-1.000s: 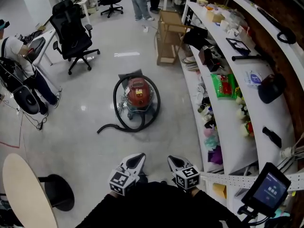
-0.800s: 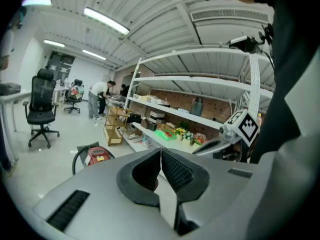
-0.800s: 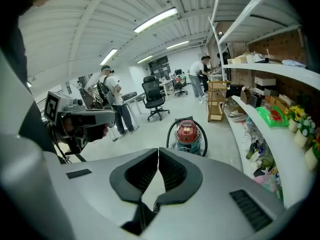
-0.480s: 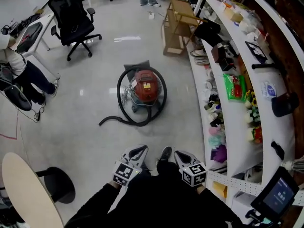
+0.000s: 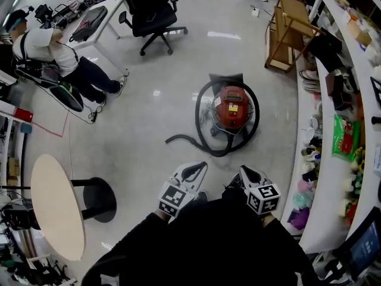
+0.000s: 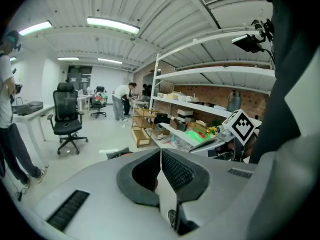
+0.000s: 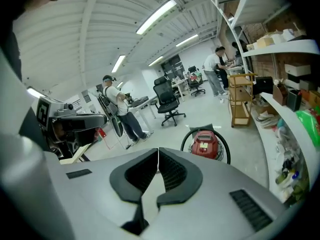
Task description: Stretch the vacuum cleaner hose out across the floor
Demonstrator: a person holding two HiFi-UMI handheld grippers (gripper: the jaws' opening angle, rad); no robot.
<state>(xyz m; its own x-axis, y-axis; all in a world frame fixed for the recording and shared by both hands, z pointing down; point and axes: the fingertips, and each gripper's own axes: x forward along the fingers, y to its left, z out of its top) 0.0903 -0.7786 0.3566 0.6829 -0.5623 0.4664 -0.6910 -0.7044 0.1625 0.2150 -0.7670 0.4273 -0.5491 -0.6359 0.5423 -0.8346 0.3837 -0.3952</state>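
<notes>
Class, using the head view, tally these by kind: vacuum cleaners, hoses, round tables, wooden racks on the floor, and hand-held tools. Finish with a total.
Vacuum cleaner: 1
Hose: 1
Round table: 1
Wooden rack: 1
Tools, left tool and right tool: 2
Total: 6

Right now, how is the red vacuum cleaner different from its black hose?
The vacuum cleaner is red and squat; the hose is black, long and thin. The vacuum cleaner stands in one spot; the hose curls in a ring around it. The hose's free end trails off to the left in the head view, away from the vacuum cleaner. Both rest on the shiny floor.
</notes>
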